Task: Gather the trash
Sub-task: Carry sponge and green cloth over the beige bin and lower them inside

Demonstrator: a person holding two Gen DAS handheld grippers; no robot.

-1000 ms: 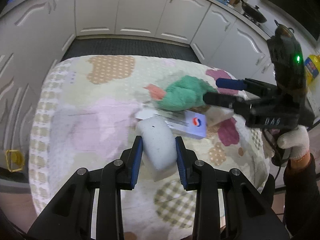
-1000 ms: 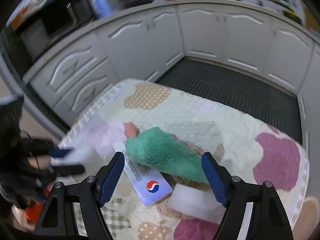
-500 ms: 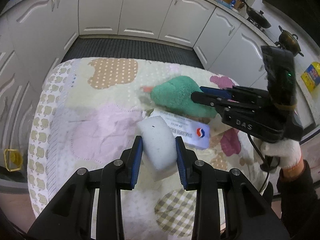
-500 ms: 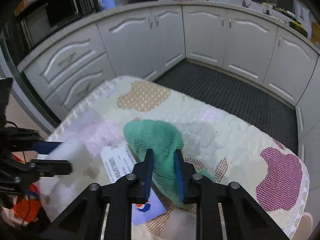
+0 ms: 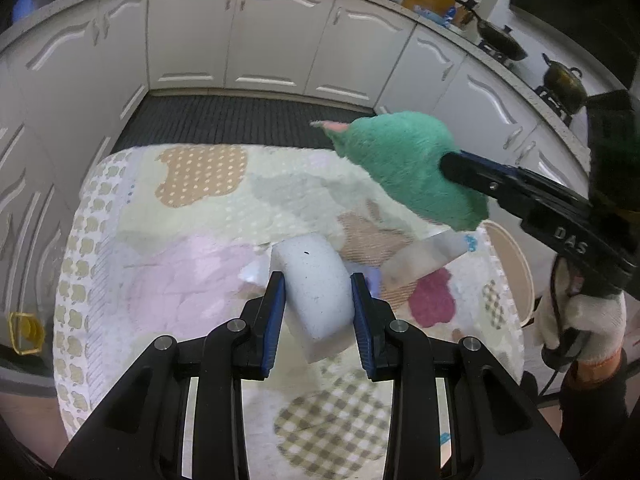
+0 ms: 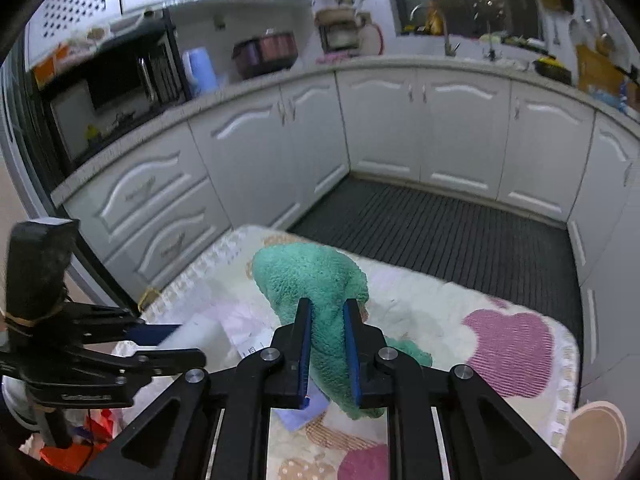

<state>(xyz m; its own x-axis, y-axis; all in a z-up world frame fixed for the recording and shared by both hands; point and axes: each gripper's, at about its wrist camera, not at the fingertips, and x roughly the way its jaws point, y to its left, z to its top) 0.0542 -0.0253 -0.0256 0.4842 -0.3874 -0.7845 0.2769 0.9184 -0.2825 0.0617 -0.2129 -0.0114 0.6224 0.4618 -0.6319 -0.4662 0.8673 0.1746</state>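
Observation:
A white foam block (image 5: 318,286) sits between the blue pads of my left gripper (image 5: 319,280), which is shut on it just above the patterned tablecloth (image 5: 192,240). My right gripper (image 6: 325,312) is shut on a green fluffy cloth (image 6: 316,280) and holds it up off the table; in the left wrist view that cloth (image 5: 408,168) hangs in the air at the upper right. A white card (image 5: 424,258) with blue print lies on the tablecloth behind the foam block. In the right wrist view my left gripper (image 6: 176,340) shows at the left with the foam block (image 6: 192,332).
White kitchen cabinets (image 5: 280,36) ring the table, with a dark ribbed floor mat (image 6: 440,232) between. A gloved hand (image 5: 580,328) holds the right gripper's handle. A yellow object (image 5: 24,332) lies on the floor at left, and an orange bag (image 6: 80,440) below the table's left edge.
My right gripper closed from wide open onto the green cloth and lifted it off the table. My left gripper kept the foam block and rose a little.

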